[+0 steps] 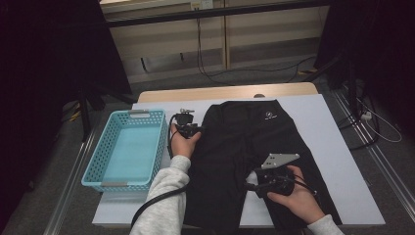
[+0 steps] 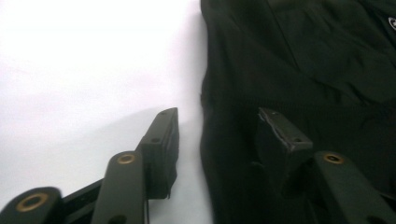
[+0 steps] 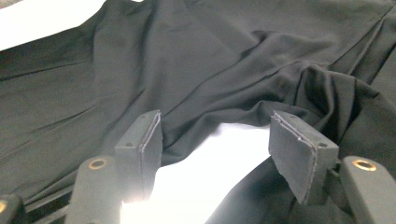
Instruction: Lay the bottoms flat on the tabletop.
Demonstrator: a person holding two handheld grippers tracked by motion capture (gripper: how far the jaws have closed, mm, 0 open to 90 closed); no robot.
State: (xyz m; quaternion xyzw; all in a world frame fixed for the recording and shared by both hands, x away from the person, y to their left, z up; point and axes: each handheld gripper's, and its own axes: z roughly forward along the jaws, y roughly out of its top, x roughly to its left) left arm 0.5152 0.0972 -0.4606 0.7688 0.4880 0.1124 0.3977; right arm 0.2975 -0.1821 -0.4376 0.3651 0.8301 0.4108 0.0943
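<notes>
From the high view I see black shorts (image 1: 254, 161) spread flat on the white table (image 1: 337, 147), a blue basket (image 1: 128, 149) to their left, my left gripper (image 1: 188, 128) at the shorts' left edge and my right gripper (image 1: 262, 180) at the crotch. The left gripper view shows its jaws spread astride that edge (image 2: 208, 140), pinching nothing. The right gripper view shows jaws spread around the crotch fold (image 3: 219, 116), not pressing it.

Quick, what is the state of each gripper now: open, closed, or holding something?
Left gripper: open, fingers astride the side edge of the black shorts, not gripping.
Right gripper: open, holding nothing, fingers at the crotch of the shorts.
</notes>
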